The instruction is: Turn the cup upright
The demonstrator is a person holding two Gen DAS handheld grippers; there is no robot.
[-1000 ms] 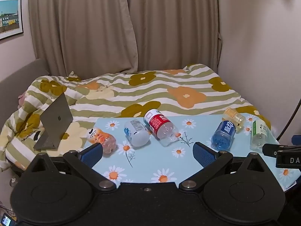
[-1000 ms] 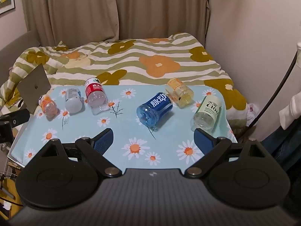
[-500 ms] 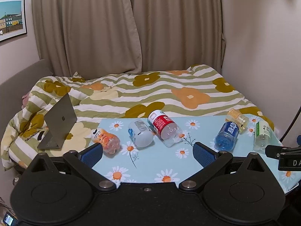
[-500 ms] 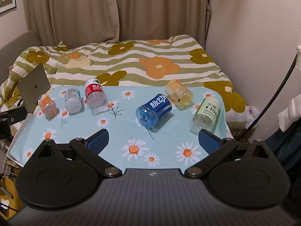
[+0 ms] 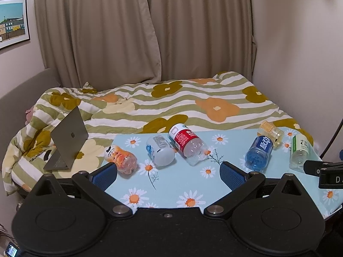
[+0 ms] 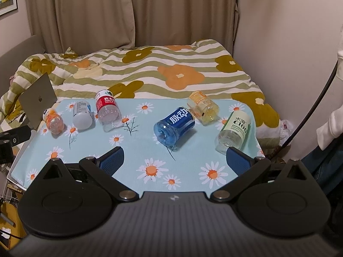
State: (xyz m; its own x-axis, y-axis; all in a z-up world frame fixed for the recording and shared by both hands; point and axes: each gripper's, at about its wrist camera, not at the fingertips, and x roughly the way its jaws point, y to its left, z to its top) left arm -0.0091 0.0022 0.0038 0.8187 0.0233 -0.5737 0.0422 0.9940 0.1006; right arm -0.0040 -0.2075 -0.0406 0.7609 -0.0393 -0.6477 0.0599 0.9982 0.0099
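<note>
Several cut-bottle cups lie on their sides on the daisy-print table (image 6: 150, 150). From the left: an orange one (image 5: 121, 159) (image 6: 53, 120), a white one (image 5: 159, 150) (image 6: 81, 115), a red-label one (image 5: 186, 143) (image 6: 107, 109), a blue one (image 5: 259, 152) (image 6: 174, 125), a yellow one (image 5: 270, 131) (image 6: 202, 107) and a green-label one (image 5: 299, 152) (image 6: 234, 129). My left gripper (image 5: 168, 171) is open and empty, near the table's front edge before the white and red cups. My right gripper (image 6: 174, 159) is open and empty, before the blue cup.
A bed with a striped flower quilt (image 5: 171, 105) lies beyond the table. An open laptop (image 5: 68, 135) stands on the quilt at the left. Curtains (image 5: 139, 32) hang behind, and a wall (image 6: 289, 42) and a dark cable (image 6: 310, 107) are at the right.
Both grippers have drawn back and risen a little, so the table and cups sit lower and smaller in view. The right gripper's jaws have opened wider. No cup has moved.
</note>
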